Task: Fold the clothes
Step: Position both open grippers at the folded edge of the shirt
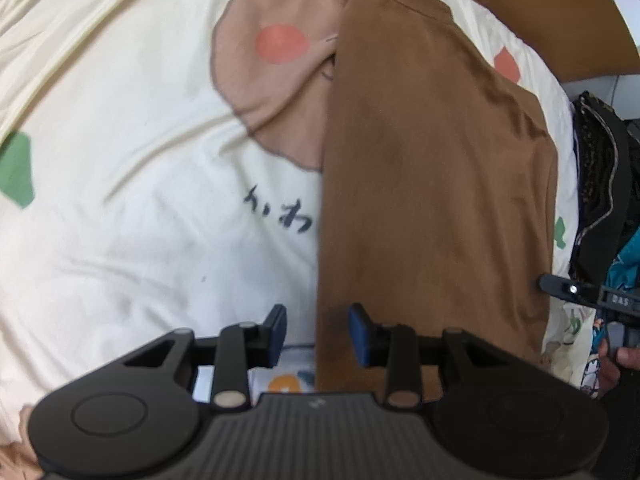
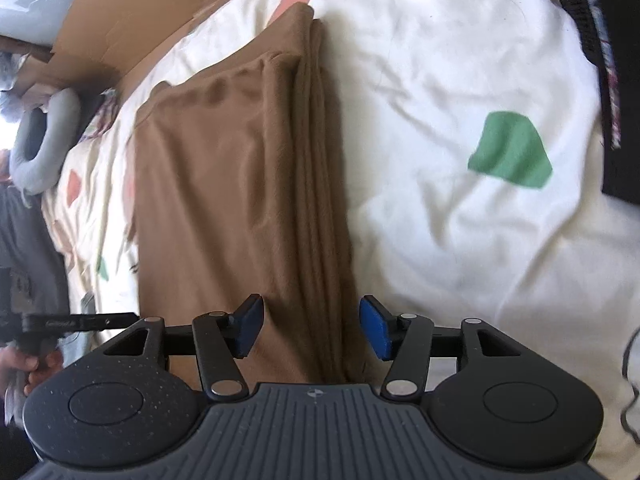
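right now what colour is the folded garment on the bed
Plain brown, no pattern; the right wrist view shows it best.

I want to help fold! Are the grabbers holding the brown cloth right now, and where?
No, nothing is held. The left gripper and right gripper are both open, each over an edge of the folded brown garment.

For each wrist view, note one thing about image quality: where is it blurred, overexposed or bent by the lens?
Left wrist view: fisheye bends the bed cover outward, and the brown garment is slightly soft, with black corners at the frame edge. Right wrist view: the cover right of the garment is washed out by bright light; the grey ring cushion at the left edge is blurred.
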A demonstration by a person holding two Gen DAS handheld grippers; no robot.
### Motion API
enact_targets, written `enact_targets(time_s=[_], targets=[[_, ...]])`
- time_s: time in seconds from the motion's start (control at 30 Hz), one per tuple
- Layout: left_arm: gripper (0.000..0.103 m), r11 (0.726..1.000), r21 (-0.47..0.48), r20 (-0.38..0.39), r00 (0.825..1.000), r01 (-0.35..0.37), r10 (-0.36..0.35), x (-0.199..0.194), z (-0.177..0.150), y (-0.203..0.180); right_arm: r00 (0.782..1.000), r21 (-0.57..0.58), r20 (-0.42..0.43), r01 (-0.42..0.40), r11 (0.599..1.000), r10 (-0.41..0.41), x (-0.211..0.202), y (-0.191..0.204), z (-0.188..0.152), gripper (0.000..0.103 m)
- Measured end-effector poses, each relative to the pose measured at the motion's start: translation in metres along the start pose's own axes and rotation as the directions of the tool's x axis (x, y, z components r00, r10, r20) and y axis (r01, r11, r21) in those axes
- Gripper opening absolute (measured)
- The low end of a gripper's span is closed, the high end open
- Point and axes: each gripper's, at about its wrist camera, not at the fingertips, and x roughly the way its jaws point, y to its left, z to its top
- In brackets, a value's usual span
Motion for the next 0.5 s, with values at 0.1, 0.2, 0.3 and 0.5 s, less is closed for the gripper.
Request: enact_targets(time_s=[0.1,0.2,0.3,0.5], targets=[[0.036,1.000,-0.003,0.025,1.000,0.001,-0.001,0.006,0.012,-0.006,0.999,-0.016,0.023,0.027,1.000,-0.027,0.005,-0.001,0.008,0.059],[0.036,1.000,0.004,0.048,0.999,-0.012,0.012,0.011,0.021,-0.013,0.996,-0.015,0.039,0.080,0.997,-0.079,0.003,-0.009,0.017,0.058],[0.036,1.000,0.023,0.074,0.997,-0.015,0.014,0.014,0.034,-0.023,0.996,-0.011,0.052,0.073,0.997,-0.072,-0.001,-0.013,0.020,0.058],[0.036,0.999,0.037,0.132,0.991,-0.019,0.014,0.010,0.060,-0.022,0.995,0.023,0.095,0.011,1.000,-0.013,-0.014,-0.016,0.038,0.058]])
